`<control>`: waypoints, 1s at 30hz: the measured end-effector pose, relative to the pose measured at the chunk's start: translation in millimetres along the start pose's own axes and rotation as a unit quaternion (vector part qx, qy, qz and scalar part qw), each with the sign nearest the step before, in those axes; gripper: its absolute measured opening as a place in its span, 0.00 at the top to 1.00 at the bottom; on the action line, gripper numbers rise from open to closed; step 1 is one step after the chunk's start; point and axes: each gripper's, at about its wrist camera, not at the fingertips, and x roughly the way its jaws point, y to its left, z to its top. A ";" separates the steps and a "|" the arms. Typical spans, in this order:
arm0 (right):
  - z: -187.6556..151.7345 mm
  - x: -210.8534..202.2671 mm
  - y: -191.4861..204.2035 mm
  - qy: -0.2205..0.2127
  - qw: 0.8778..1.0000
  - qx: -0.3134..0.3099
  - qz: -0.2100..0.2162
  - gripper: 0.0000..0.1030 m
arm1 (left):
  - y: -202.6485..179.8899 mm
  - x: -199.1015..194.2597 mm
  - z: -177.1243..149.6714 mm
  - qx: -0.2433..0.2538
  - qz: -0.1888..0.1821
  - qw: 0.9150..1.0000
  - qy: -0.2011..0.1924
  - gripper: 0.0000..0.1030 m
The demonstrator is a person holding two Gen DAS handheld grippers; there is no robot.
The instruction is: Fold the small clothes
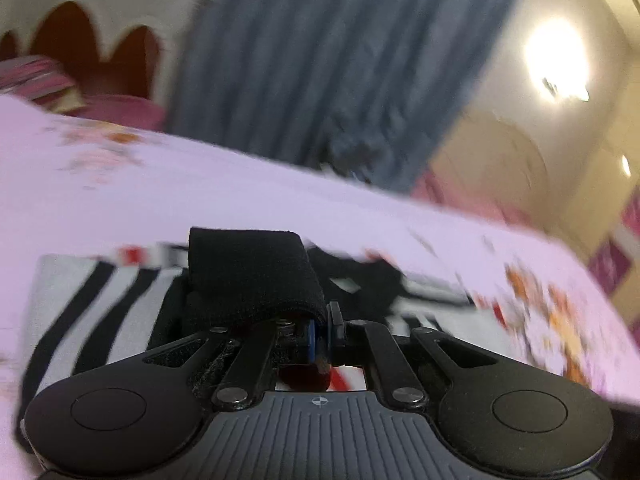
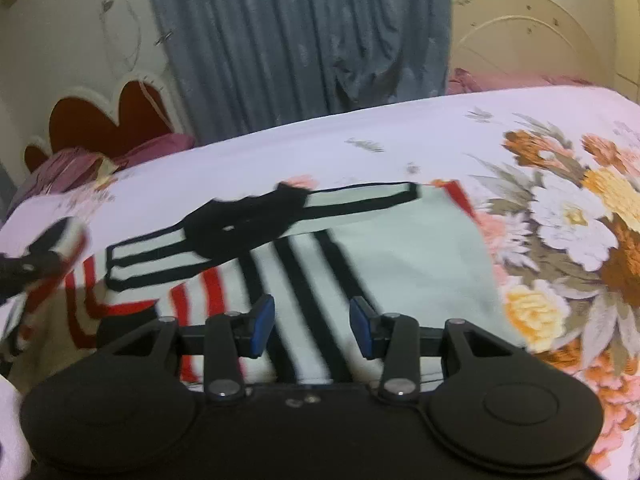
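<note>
1. the small garment (image 2: 360, 264) — white, with black stripes, red stripes and black trim — lies spread on the flowered bedsheet (image 2: 560, 208); a black collar patch (image 2: 248, 220) sits at its far edge, with thin black-edged bands running out to either side.
2. the right gripper (image 2: 312, 326) hovers low over the near part of the garment, its jaws apart with nothing between them; the three black stripes run straight through the gap between the blue pads (image 2: 262, 326).
3. the left gripper (image 1: 322, 334) has its jaws pressed together on a black cuff (image 1: 256, 276), which drapes over the left finger and stands up ahead of the camera; striped cloth lies just beneath and to the left.
4. the left wrist view is tilted and blurred, the bed edge running downhill to the right.
5. in the right wrist view the left gripper shows at the far left edge (image 2: 28, 268), lifting a corner of red-and-black cloth off the sheet.
6. behind the bed hang a grey-blue curtain (image 2: 296, 40) and a red scalloped headboard (image 2: 108, 120).
</note>
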 end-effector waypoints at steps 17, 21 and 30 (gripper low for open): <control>13.8 3.3 -70.0 0.027 0.994 0.062 0.086 0.53 | -67.2 -18.0 -66.4 0.059 -0.041 0.997 0.018 0.32; 11.5 14.8 -31.6 0.036 0.991 0.036 0.127 0.51 | 1.3 -73.6 -63.1 0.021 0.041 0.998 -0.033 0.40; -7.6 50.3 83.4 0.034 0.974 -0.220 0.040 0.44 | 56.6 -79.1 -71.0 -0.006 0.126 0.992 0.009 0.61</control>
